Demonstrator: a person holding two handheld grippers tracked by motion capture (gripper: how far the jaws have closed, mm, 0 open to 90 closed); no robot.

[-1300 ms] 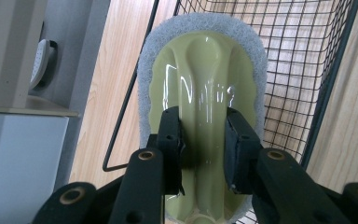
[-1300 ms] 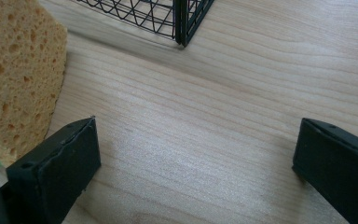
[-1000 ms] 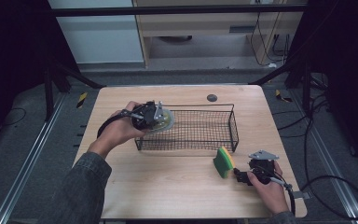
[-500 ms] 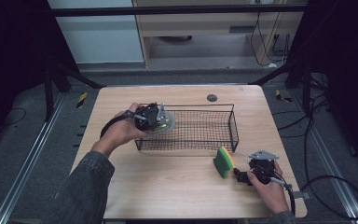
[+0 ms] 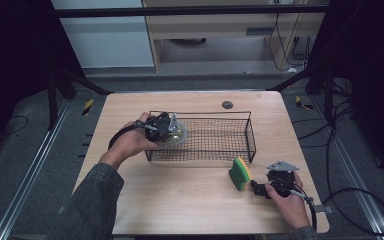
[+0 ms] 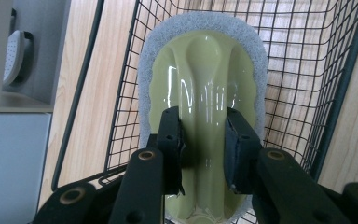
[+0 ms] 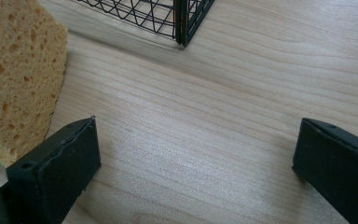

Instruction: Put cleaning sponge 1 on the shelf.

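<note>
Left claw (image 6: 200, 154) clenched on green scrubber pad (image 6: 203, 79), held inside wire basket (image 5: 230, 137) at its left end. Right claw (image 7: 191, 163) released, resting on tabletop (image 5: 180, 195); yellow-green sponge (image 5: 240, 173) just beside its left jaw.

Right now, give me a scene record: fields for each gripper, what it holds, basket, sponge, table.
left gripper: shut on the scrubber's raised central ridge, at the basket's left end
scrubber: pale green glossy plastic top, white pad rim, over the basket's mesh
right gripper: open, fingers wide apart, nothing between them, low over bare table
sponge: yellow with green scouring side, standing on edge, just left of the right gripper, outside the basket
wire basket: black, mid-table
table: light wood; small dark round disc near far edge
</note>
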